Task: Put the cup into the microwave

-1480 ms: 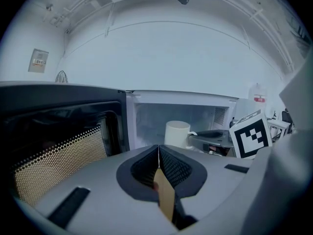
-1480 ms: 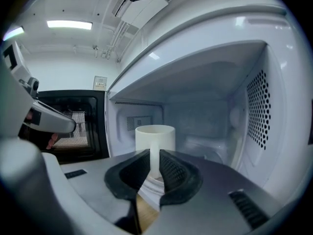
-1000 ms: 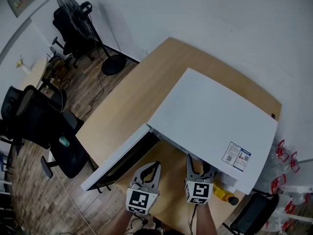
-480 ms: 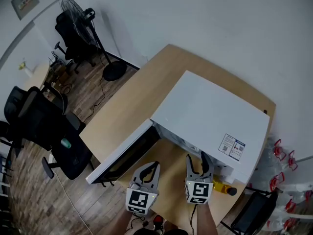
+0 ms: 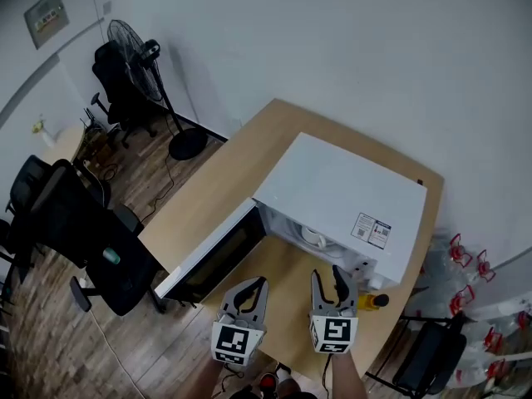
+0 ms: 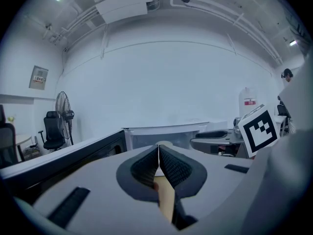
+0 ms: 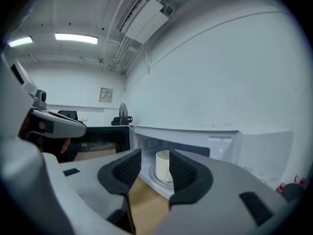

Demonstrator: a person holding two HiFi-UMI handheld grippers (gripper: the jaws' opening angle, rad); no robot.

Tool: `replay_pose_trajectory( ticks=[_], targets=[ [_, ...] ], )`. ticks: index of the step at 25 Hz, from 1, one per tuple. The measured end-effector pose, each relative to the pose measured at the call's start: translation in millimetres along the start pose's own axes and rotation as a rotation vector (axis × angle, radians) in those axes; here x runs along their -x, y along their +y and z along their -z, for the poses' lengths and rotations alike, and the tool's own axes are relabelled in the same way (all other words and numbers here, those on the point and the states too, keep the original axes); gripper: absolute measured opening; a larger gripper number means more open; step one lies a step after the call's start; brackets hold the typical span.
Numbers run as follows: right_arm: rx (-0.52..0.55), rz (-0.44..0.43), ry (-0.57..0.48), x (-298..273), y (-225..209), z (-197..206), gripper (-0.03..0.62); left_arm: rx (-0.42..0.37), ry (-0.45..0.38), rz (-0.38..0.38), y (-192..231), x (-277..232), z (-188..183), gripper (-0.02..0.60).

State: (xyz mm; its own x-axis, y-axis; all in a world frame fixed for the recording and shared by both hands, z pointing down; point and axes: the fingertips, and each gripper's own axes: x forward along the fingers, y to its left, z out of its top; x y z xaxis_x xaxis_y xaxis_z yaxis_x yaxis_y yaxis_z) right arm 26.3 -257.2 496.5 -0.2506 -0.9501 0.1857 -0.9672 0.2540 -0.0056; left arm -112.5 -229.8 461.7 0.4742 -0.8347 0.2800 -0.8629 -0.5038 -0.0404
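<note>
The white microwave (image 5: pixel 341 198) stands on the wooden table (image 5: pixel 212 185) with its door (image 5: pixel 212 254) swung open to the left. A cream cup (image 5: pixel 314 238) stands upright on the turntable inside; in the right gripper view the cup (image 7: pixel 163 166) shows beyond the jaws. My right gripper (image 5: pixel 327 278) hovers in front of the opening, clear of the cup. It (image 7: pixel 154 156) is open; its jaws have just been closing, with nothing between them. My left gripper (image 5: pixel 258 284) is beside it, before the door, and in its own view the left gripper (image 6: pixel 158 153) is shut and empty.
A yellow bottle (image 5: pixel 372 301) lies by the microwave's front right corner. Black office chairs (image 5: pixel 100 256) stand left of the table, and a floor fan (image 5: pixel 133 52) stands farther back. Red-topped spray bottles (image 5: pixel 461 256) are at the right.
Both grippers have pulled back from the microwave opening and risen. The right gripper's fingers, earlier at the cavity edge, are now clear of it, and the cup shows inside.
</note>
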Motion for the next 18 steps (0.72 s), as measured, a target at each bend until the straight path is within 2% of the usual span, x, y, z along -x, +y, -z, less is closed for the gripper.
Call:
replay_pose_trajectory(
  ticks=[9, 18],
  targets=[
    [0.016, 0.03, -0.048, 93.2, 16.9, -36.2, 0.118, -0.038, -0.064, 0.034, -36.3, 68.2, -25.2, 0.026],
    [0.036, 0.069, -0.068, 191.2, 34.3, -49.6, 0.051, -0.06, -0.101, 0.052, -68.3, 139.5, -33.2, 0.026]
  ],
)
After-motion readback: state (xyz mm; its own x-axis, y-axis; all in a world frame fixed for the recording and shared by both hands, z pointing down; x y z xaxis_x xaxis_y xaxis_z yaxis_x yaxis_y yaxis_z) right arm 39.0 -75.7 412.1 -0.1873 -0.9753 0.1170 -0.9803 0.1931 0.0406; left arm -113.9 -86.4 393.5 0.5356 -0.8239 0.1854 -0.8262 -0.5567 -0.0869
